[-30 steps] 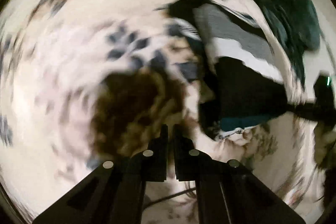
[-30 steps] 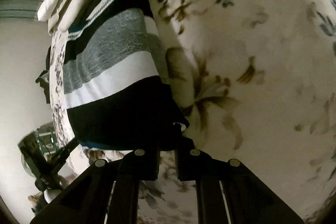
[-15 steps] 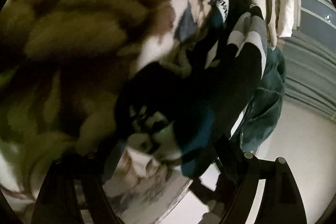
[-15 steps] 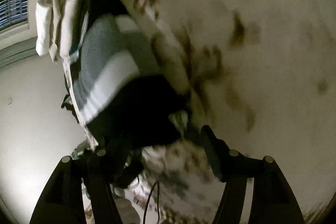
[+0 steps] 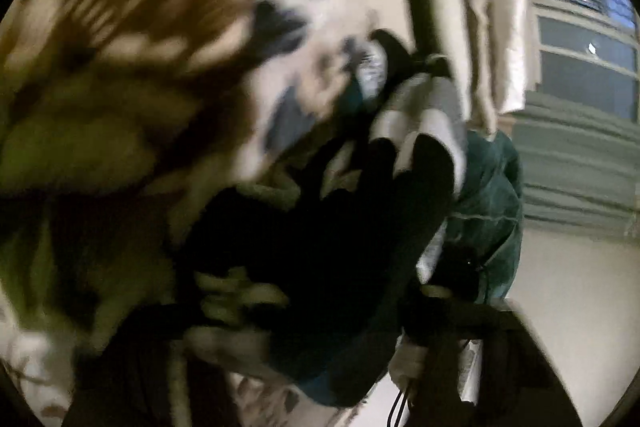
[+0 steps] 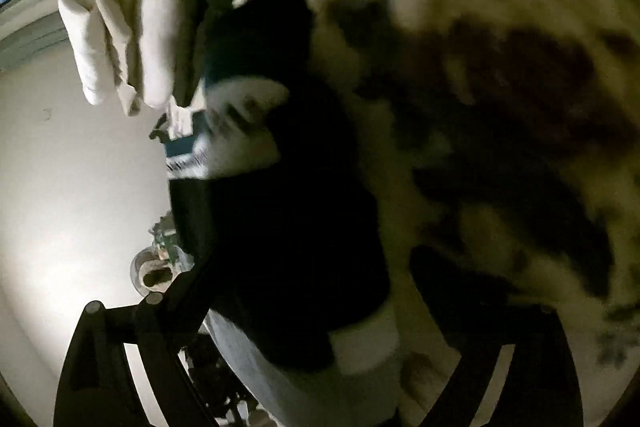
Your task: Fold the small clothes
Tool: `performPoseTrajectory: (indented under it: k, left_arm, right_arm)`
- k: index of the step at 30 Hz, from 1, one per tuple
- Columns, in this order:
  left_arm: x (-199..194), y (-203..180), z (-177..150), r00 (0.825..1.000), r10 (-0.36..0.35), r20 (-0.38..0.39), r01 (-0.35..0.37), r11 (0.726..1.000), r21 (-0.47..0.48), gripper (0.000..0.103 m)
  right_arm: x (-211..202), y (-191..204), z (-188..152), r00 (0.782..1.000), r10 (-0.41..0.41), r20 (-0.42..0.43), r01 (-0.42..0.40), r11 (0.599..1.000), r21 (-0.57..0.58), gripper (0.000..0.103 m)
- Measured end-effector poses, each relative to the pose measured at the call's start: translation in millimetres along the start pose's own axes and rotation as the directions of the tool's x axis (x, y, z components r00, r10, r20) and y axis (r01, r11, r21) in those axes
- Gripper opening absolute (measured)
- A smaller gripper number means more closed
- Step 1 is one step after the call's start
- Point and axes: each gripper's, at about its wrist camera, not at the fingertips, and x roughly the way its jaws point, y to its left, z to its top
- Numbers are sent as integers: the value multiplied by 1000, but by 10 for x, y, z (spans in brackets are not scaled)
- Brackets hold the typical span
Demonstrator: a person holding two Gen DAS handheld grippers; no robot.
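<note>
A small striped garment, black with grey, white and teal bands, lies bunched on a floral bedspread [image 5: 120, 87]. In the left wrist view the garment [image 5: 340, 235] fills the lower middle, and my left gripper [image 5: 312, 327] is open with its fingers spread to either side of the cloth. In the right wrist view the garment [image 6: 288, 219] lies between the spread fingers of my right gripper [image 6: 316, 287], which is open and close over the black part. Both views are blurred.
The floral bedspread [image 6: 500, 87] covers the bed. Cream pillows [image 6: 128, 19] lie at the bed's far end, also in the left wrist view [image 5: 480, 39]. A dark green cloth [image 5: 492, 211] hangs at the bed edge. A window with blinds [image 5: 580, 7] is beyond.
Both grippers have opened from shut. Both have dropped closer to the garment, which now looks more bunched, with its black part turned up over the stripes.
</note>
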Motion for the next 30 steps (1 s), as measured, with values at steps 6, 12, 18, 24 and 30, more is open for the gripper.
performPoseTrajectory:
  k: [6, 12, 18, 24, 30]
  left_arm:
    - [-160, -236, 510, 997, 25, -67, -19, 995, 95, 40]
    - [-25, -563, 1031, 955, 153, -255, -81, 959, 273, 40]
    - [57, -882, 921, 900, 351, -258, -197, 857, 476, 61]
    - [-604, -965, 456, 844, 530, 81, -472, 663, 581, 88]
    - [-1028, 183, 157, 698, 705, 127, -673, 586, 451, 99]
  right_arm:
    - [-72, 52, -341, 996, -7, 89, 4, 999, 35, 31]
    - [-278, 193, -1632, 984, -29, 177, 7, 993, 119, 26]
    - [47, 186, -2400, 982, -92, 165, 55, 975, 216, 39]
    - [-390, 144, -2395, 958, -220, 186, 176, 958, 227, 69]
    - [-901, 288, -2022, 915, -314, 253, 289, 948, 130, 73]
